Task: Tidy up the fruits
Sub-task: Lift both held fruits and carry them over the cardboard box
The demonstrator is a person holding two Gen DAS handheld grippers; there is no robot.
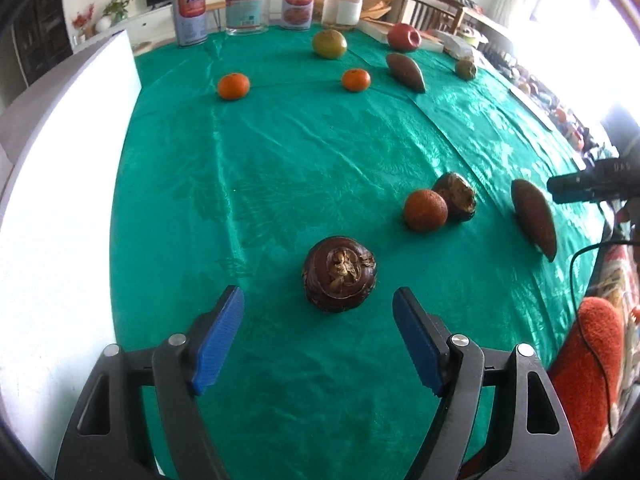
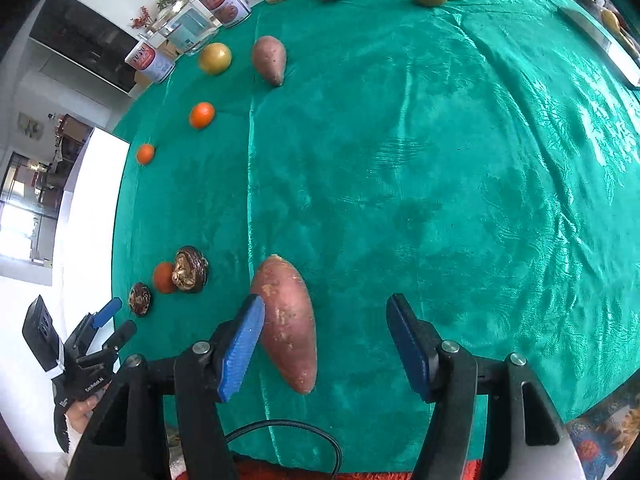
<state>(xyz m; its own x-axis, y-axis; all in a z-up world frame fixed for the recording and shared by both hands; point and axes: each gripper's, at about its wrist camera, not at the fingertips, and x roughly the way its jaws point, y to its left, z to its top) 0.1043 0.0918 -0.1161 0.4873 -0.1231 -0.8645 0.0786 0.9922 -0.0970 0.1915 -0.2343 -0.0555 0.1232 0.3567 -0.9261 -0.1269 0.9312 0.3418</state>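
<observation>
My left gripper (image 1: 318,300) is open over the green tablecloth (image 1: 280,168). A dark brown round fruit (image 1: 339,278) sits just ahead of its blue pads (image 1: 218,344), touching neither. To the right lie an orange (image 1: 425,210), a second brown fruit (image 1: 456,196) and a sweet potato (image 1: 534,218). My right gripper (image 2: 325,304) is open around that sweet potato (image 2: 288,320). The potato lies against the left pad (image 2: 240,348), and a wide gap separates it from the right pad. The left gripper (image 2: 112,316) also shows at the lower left of the right wrist view.
Far across the cloth lie two oranges (image 1: 233,86) (image 1: 355,79), a yellow-green fruit (image 1: 329,43), a red apple (image 1: 404,36), another sweet potato (image 1: 405,71) and a small greenish fruit (image 1: 465,69). Cans (image 1: 190,16) and jars (image 1: 247,6) line the back edge. A white panel (image 1: 60,184) stands at the left.
</observation>
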